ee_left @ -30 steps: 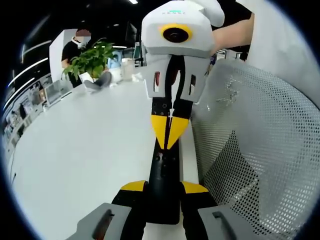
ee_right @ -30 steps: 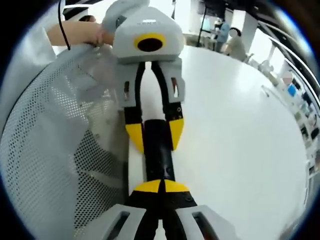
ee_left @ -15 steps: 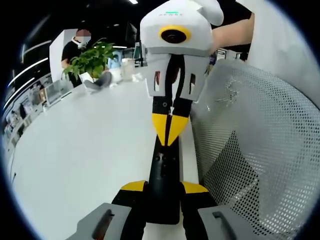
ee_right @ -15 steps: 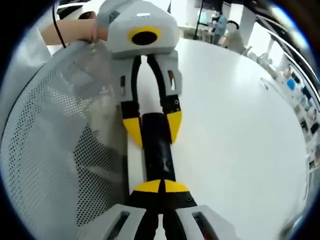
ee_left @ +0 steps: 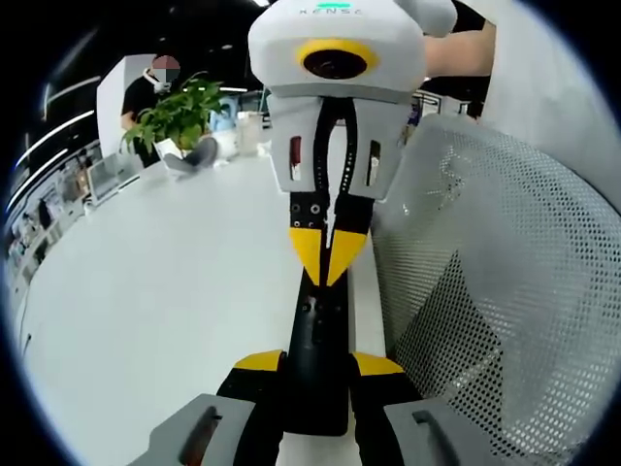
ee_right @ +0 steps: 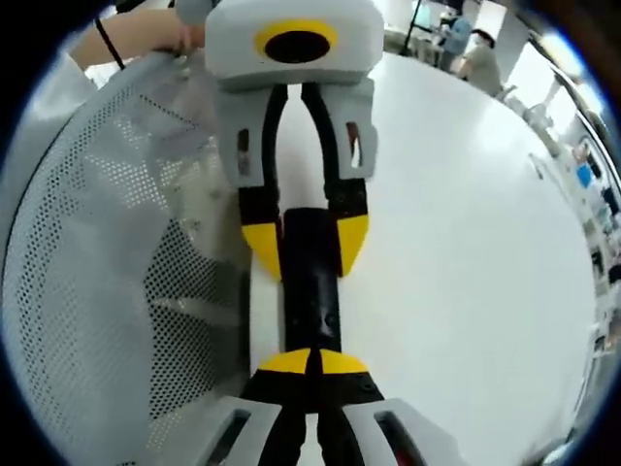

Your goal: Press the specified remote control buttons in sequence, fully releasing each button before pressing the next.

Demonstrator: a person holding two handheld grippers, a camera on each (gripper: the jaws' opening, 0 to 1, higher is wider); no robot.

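1. Lying flat near the edge of the large white round-edged table (ee_left: 146, 311), the long black slim remote control (ee_left: 320, 359) has one end between the yellow-tipped jaws of the left gripper (ee_left: 318, 367).
2. In the left gripper view, that gripper's jaws stand apart by about the remote's width, one yellow pad on each long side, gripping it.
3. In the right gripper view, the same remote (ee_right: 312, 291) runs up the middle of the picture, and the left gripper (ee_right: 305, 243) comes in from the top with its yellow tips flanking the far end.
4. The right gripper (ee_right: 310, 361) has its two yellow tips brought together with no gap between them, resting over the near end of the remote.
5. In the left gripper view, the right gripper (ee_left: 329, 254) appears from above, its yellow tips meeting in a point on the remote's top face; whether they press a button I cannot tell.
6. A white perforated mesh chair back (ee_left: 505, 291) stands just beside the table edge, next to the remote.
7. A green leafy potted plant (ee_left: 179, 116) sits far off on the table, with a person in dark clothing (ee_left: 146, 92) behind it.
8. A bare forearm (ee_right: 136, 44) reaches toward the top of the left gripper in the right gripper view.
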